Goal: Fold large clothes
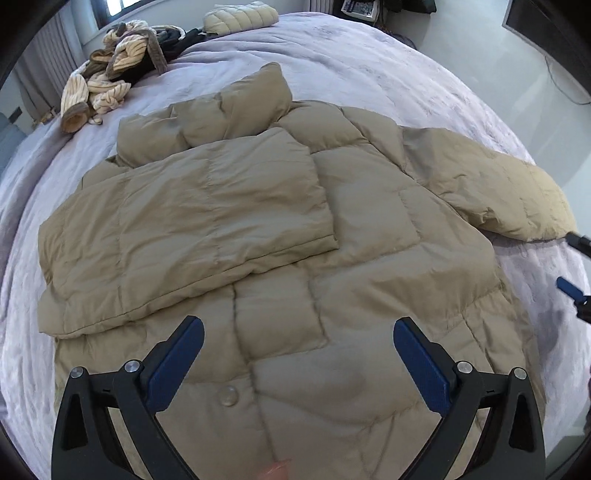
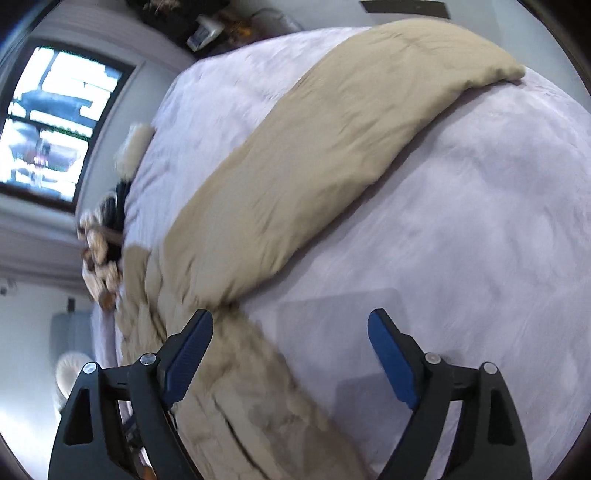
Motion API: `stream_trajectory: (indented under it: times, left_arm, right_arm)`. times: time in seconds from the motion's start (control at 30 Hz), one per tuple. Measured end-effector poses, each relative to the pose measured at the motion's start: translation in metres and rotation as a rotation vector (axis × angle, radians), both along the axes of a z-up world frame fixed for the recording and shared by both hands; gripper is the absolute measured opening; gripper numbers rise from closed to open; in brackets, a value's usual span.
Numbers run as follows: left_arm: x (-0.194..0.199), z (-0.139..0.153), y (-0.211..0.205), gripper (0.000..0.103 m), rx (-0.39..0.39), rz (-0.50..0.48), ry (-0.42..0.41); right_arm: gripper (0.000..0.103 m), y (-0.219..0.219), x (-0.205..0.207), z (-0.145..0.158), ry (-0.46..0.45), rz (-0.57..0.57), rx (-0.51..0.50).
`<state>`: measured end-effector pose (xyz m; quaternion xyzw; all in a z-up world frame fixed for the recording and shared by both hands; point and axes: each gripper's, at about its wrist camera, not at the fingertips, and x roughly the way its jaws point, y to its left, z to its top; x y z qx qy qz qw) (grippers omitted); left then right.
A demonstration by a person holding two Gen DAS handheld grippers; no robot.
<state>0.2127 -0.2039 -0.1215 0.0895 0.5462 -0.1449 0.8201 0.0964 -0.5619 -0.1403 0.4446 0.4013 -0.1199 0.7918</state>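
- We are holding our left gripper (image 1: pixel 297 338) over the lower front of the tan quilted puffer jacket (image 1: pixel 280 236), which is lying spread flat across the pale lilac plush bedcover (image 1: pixel 388 70).
- Its jaws are standing wide apart, the blue pads (image 1: pixel 177 362) bare, with nothing between them and no fabric pinched; whether the tips are brushing the jacket we cannot tell.
- One sleeve of the jacket (image 1: pixel 192 218) is lying folded across the chest, just below the puffed collar (image 1: pixel 236 103).
- The other sleeve (image 1: pixel 509 195) is stretching away from the jacket's body toward the edge of the bedcover.
- We are holding our right gripper (image 2: pixel 290 334) beside that outstretched sleeve (image 2: pixel 314 147), its jaws also spread wide and gripping nothing.
- In the right wrist view its left blue pad (image 2: pixel 188 354) is sitting over the jacket's blurred side hem, while the other pad is hanging over bare bedcover (image 2: pixel 480 221); contact with the cloth cannot be judged through the blur.
- In the left wrist view the tips of the right gripper are showing just beyond the sleeve's cuff end.
- A clear round snap button (image 1: pixel 229 396) is lying on the jacket front, near the left gripper's pad.
- Beyond the jacket's collar, a heap of cream ribbed knitwear (image 1: pixel 107 74) and a folded cream quilted garment (image 1: pixel 240 16) are resting at the far side of the bedcover.
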Motion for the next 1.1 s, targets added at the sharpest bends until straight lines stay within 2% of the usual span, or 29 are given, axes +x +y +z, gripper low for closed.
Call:
stream_trajectory:
  times: [0.17,0.4,0.67,0.8,0.87,0.9,0.93,1.0,1.1]
  left_arm:
    - [0.002,-0.004,-0.018,0.103,0.001,-0.010,0.022]
    - [0.002,-0.004,-0.032,0.103,-0.005,-0.024,0.024]
    - [0.006,-0.006,-0.034,0.103,0.016,0.016,0.039]
    - [0.008,-0.006,-0.032,0.103,0.038,0.036,0.040]
    - [0.008,-0.004,-0.029,0.103,0.056,0.041,0.026]
    - [0.008,-0.003,-0.028,0.103,0.060,0.040,0.020]
    - [0.008,-0.001,-0.025,0.103,0.061,0.038,0.013]
    - [0.008,0.002,-0.021,0.103,0.058,0.040,0.010]
    - [0.010,0.006,-0.010,0.103,0.046,0.052,0.006]
  right_arm:
    - [0.089,-0.036,0.001,-0.005,-0.052,-0.083,0.047]
    - [0.089,-0.088,0.013,-0.020,-0.116,-0.189,0.205]
    - [0.089,-0.120,0.046,-0.022,-0.225,-0.238,0.278]
    - [0.089,-0.130,0.053,-0.025,-0.289,-0.290,0.370]
    - [0.079,-0.132,0.054,-0.028,-0.299,-0.324,0.425]
    - [0.060,-0.133,0.056,-0.029,-0.290,-0.328,0.442]
    - [0.035,-0.132,0.058,-0.030,-0.274,-0.323,0.454]
    - [0.010,-0.130,0.063,-0.029,-0.257,-0.310,0.462]
    - [0.009,-0.123,0.068,-0.018,-0.300,-0.272,0.450]
